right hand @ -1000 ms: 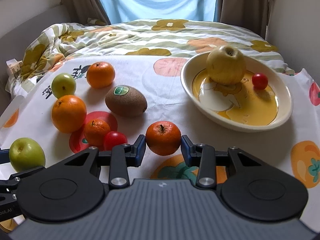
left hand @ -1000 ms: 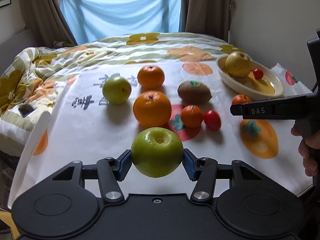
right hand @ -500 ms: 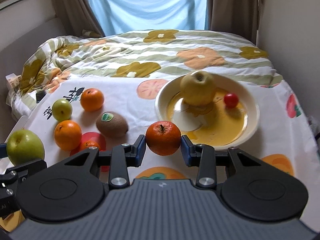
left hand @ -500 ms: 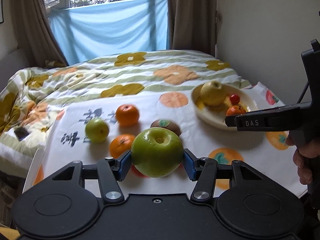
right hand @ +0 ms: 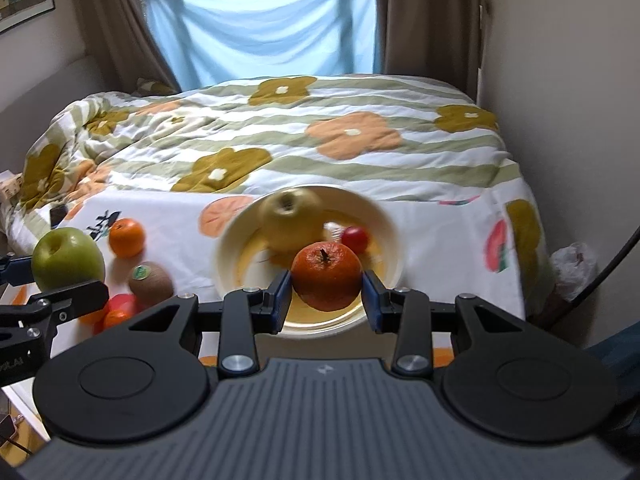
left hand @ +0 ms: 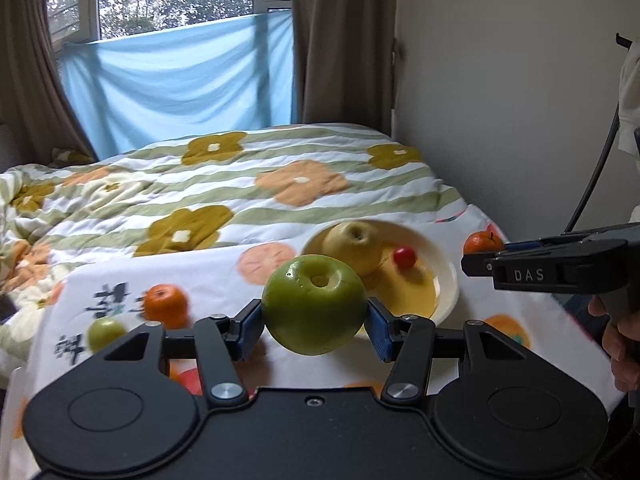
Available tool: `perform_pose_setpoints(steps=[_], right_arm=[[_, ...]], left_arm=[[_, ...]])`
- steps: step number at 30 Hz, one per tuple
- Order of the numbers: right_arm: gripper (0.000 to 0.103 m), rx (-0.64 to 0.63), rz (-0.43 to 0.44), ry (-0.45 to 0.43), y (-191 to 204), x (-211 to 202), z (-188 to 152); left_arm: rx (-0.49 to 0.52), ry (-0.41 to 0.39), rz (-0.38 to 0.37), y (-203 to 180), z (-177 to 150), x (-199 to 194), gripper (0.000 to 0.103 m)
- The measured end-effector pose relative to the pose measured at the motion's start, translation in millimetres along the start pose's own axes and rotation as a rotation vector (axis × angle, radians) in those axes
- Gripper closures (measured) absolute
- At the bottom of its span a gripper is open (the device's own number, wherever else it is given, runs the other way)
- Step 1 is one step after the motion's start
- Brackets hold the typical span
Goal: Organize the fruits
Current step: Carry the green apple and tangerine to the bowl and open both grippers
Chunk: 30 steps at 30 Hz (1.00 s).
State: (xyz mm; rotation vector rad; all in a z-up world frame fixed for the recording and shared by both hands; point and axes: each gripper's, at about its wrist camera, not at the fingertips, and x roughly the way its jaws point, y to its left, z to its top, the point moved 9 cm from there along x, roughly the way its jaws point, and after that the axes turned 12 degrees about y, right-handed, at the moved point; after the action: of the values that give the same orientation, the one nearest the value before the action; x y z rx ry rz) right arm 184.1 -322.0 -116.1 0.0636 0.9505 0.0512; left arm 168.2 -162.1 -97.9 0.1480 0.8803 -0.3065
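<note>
My left gripper [left hand: 315, 326] is shut on a big green apple [left hand: 315, 304] and holds it in the air, left of the bowl. The apple also shows in the right wrist view [right hand: 67, 258]. My right gripper [right hand: 326, 298] is shut on a small orange [right hand: 326, 276], held above the near part of the cream bowl [right hand: 386, 224]. The bowl [left hand: 444, 264] holds a yellow apple [right hand: 290, 216] and a cherry tomato [right hand: 355, 238]. The right gripper also shows in the left wrist view [left hand: 486, 254].
On the fruit-print cloth [right hand: 440, 224] lie an orange [right hand: 126, 237], a kiwi [right hand: 150, 282], a small green apple [left hand: 105, 333] and red and orange fruits [right hand: 116, 310] partly hidden. A floral quilt [right hand: 280, 132] lies behind. A wall is on the right.
Both grippers have risen with their fruit and moved toward the bowl. The small orange now hangs over the bowl; the green apple is up beside it.
</note>
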Motion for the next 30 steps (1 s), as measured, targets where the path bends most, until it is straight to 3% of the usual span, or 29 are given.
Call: perform_pose_setpoints(steps=[12,30], right_arm=[[0.05,-0.01,0.011,0.038,-58.5,34.8,18.9],[0.05,0.016,0.016,0.08,-85.1,71.6,29.0]], left_arm=[[0.032,0.074,-0.034,-48.4,34.4,75.8,0.045],[0.114,0.242,-0.065,-82.5,27.7,155.3,0.045]])
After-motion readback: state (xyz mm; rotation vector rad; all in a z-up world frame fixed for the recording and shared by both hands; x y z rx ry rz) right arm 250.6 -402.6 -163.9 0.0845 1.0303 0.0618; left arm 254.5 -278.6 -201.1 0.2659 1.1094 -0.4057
